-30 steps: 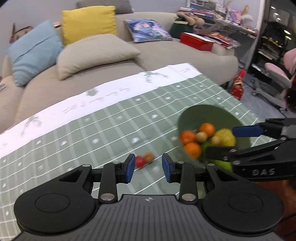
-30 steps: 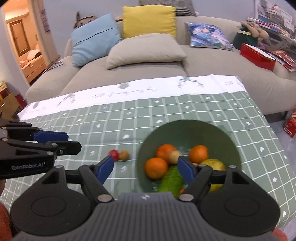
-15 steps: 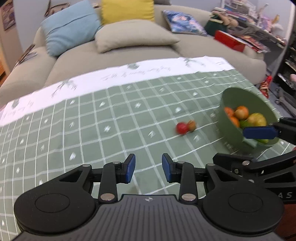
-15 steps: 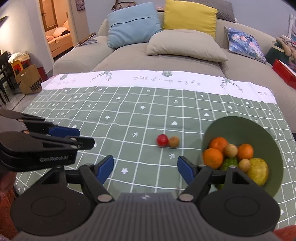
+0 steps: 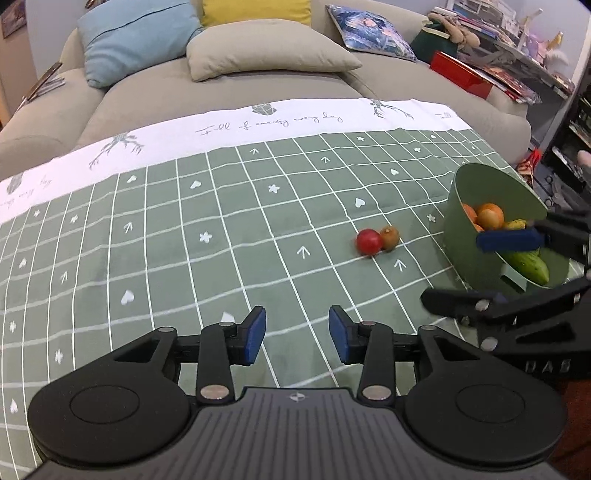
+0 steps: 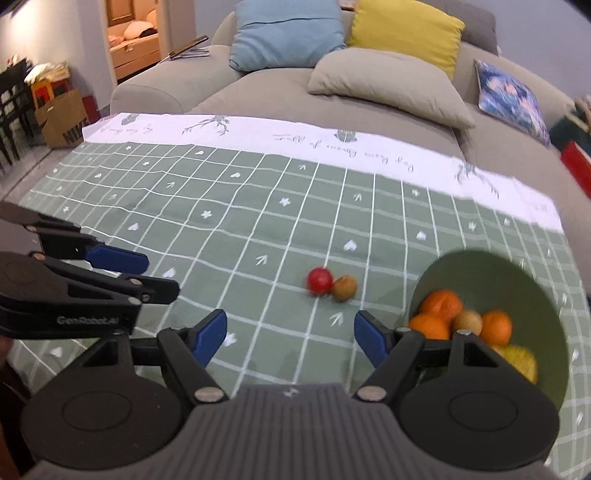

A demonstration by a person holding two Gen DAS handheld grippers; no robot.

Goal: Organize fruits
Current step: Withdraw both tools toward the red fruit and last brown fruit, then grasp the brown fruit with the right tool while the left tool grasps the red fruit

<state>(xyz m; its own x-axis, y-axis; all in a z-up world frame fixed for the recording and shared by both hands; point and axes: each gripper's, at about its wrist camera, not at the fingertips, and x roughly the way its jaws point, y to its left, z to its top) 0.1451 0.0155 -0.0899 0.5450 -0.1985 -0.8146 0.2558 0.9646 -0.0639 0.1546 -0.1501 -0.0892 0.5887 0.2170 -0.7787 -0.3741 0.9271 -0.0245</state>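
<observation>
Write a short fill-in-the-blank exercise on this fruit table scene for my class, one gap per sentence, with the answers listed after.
1. The red fruit and the brown fruit lie side by side on the ____.
2. The oranges sit inside the ____ bowl.
3. Between the fingers of the right gripper there is ____.
4. The left gripper holds ____.

Answers: tablecloth; green; nothing; nothing

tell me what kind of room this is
Most likely a home living room: a beige sofa with loose cushions stands behind a table under a green checked tablecloth, and a bowl of fruit sits on it.
</observation>
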